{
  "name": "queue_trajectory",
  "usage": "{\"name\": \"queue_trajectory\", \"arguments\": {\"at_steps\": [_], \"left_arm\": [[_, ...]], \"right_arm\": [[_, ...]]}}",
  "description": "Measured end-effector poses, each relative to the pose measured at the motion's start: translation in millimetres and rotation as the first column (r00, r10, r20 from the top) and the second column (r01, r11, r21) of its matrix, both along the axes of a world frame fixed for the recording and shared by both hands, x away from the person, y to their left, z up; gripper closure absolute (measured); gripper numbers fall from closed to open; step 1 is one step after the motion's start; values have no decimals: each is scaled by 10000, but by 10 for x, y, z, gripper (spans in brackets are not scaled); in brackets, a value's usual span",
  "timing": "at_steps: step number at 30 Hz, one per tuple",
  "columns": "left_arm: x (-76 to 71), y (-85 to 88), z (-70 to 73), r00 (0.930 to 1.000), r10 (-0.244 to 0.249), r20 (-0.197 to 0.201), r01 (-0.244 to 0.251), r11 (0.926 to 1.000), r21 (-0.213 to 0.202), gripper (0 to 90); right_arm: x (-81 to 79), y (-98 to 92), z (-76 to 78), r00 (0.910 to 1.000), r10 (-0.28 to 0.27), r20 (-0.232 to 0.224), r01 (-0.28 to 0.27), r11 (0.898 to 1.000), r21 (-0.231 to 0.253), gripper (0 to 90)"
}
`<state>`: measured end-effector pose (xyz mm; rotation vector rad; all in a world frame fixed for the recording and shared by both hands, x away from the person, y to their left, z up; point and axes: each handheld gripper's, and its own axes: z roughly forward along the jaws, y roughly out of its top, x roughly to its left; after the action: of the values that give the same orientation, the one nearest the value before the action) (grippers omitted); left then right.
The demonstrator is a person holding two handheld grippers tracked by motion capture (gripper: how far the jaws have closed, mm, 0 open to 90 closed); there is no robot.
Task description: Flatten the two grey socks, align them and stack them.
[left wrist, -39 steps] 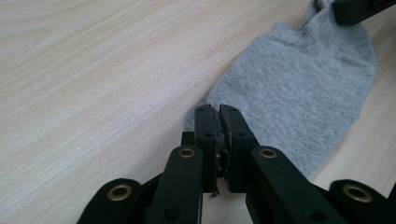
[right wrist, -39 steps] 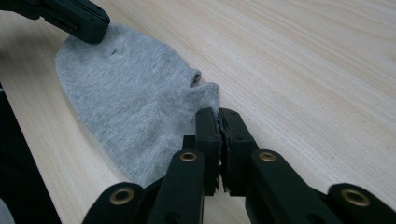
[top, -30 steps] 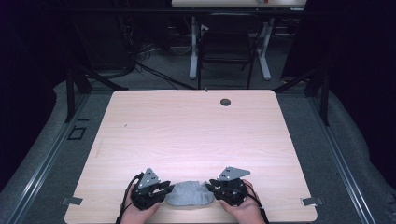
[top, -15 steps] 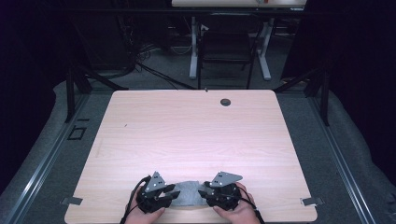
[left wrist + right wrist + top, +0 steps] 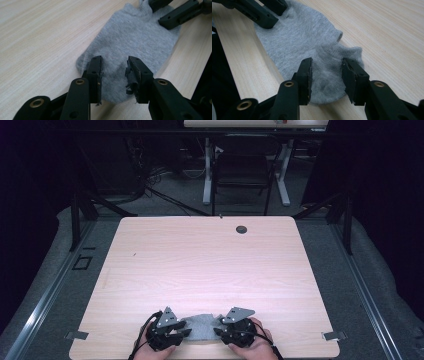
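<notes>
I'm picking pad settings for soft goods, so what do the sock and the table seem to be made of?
The sock looks like soft grey knit fabric, probably a cotton blend: fine ribbed stitches, a heathered fleck and a slightly fuzzy edge. The table looks like pale wood-grain laminate over board, though it could be real wood: long even streaks and a smooth matte sheen.

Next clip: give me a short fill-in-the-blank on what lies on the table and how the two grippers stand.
1. The grey sock lies flat near the table's ____ edge.
2. The left gripper and right gripper stand at ____ ends of the sock.
3. Both grippers' jaws, just opening, stand ____ over the sock.

Missing words: near (the person's); opposite; open
</notes>
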<state>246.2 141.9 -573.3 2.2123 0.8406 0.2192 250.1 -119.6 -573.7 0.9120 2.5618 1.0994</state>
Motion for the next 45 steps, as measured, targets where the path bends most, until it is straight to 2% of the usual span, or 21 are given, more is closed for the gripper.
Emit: {"name": "queue_trajectory", "arguments": {"at_steps": [3, 8, 14, 19, 22, 23, 30, 41, 42, 44, 45], "left_arm": [[-10, 1, -1, 10000, -75, 3, 75, 9999, 89, 650], [-26, -6, -6, 9998, -87, 158, 83, 9997, 243, 667], [-20, 7, -15, 9994, -85, 325, 75, 9995, 317, 708], [12, 17, -13, 9996, -66, 258, 59, 9996, 273, 714], [56, 15, -12, 9996, 59, 282, -66, 9996, 265, 715], [73, 14, -15, 9995, 148, 262, -153, 9997, 204, 715], [194, 38, -23, 9989, 442, 162, -442, 9990, -49, 713], [310, 47, -44, 9971, 694, 320, -687, 9973, -243, 713], [316, 48, -45, 9969, 708, 348, -700, 9973, -241, 712], [322, 47, -47, 9964, 767, 351, -758, 9968, -260, 712], [324, 46, -46, 9964, 771, 357, -762, 9968, -257, 712]], "right_arm": [[-1, -27, -1, 9999, -26, -132, 26, 10000, -1, 626], [-14, -44, 2, 9998, 85, -180, -88, 9998, -161, 715], [-35, -23, -1, 9999, 165, -9, -166, 9992, -374, 780], [-3, -55, -2, 9995, 121, -280, -127, 9997, -208, 779], [11, -33, -1, 9997, -56, -240, 52, 9998, -181, 766], [22, -28, 12, 9996, -33, -281, 25, 9995, -304, 758], [136, -5, 7, 9982, -257, -533, 259, 9997, 29, 740], [275, 13, -8, 9974, -541, -474, 549, 9984, 155, 737], [285, 8, -3, 9976, -518, -469, 521, 9986, 59, 737], [292, 10, -14, 9972, -570, -477, 583, 9980, 257, 735], [296, 6, -14, 9973, -568, -459, 579, 9981, 209, 735]]}}
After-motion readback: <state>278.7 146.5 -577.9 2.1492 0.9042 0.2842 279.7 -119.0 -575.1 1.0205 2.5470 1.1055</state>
